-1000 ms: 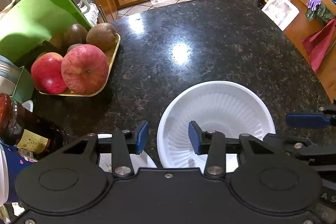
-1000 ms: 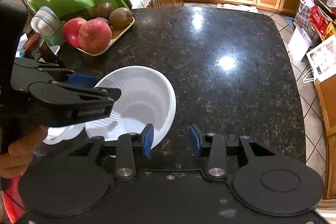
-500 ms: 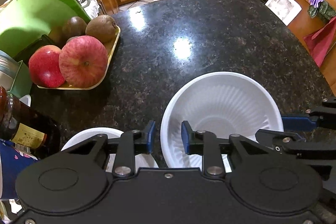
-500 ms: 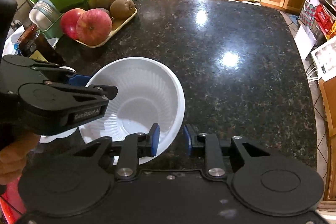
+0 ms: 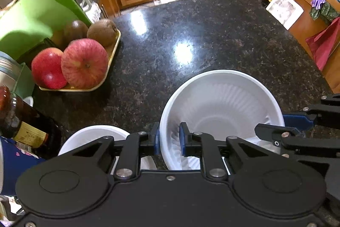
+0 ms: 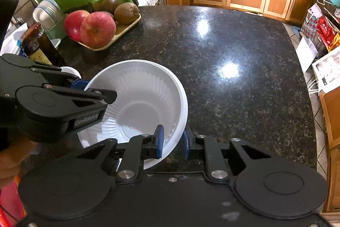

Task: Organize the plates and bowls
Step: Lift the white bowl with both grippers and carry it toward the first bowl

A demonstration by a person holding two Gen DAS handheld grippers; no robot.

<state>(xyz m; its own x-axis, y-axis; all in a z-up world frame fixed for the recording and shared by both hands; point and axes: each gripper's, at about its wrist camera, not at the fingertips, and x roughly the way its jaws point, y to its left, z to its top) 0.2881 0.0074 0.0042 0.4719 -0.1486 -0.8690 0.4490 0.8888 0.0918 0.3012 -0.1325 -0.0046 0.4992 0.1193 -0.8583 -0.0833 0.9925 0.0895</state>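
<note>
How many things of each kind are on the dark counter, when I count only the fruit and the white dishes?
Apples: 2
Kiwis: 3
White bowls: 1, the large ribbed one
Other white dishes: 1, low on the left, mostly hidden, so plate or bowl is unclear
Total: 7

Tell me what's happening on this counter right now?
A person holds a tool in each hand, both on one white ribbed bowl on the dark granite counter. The left tool and right tool have just been closing, and each now pinches the bowl's rim on opposite sides. A second white dish sits beside it.
</note>
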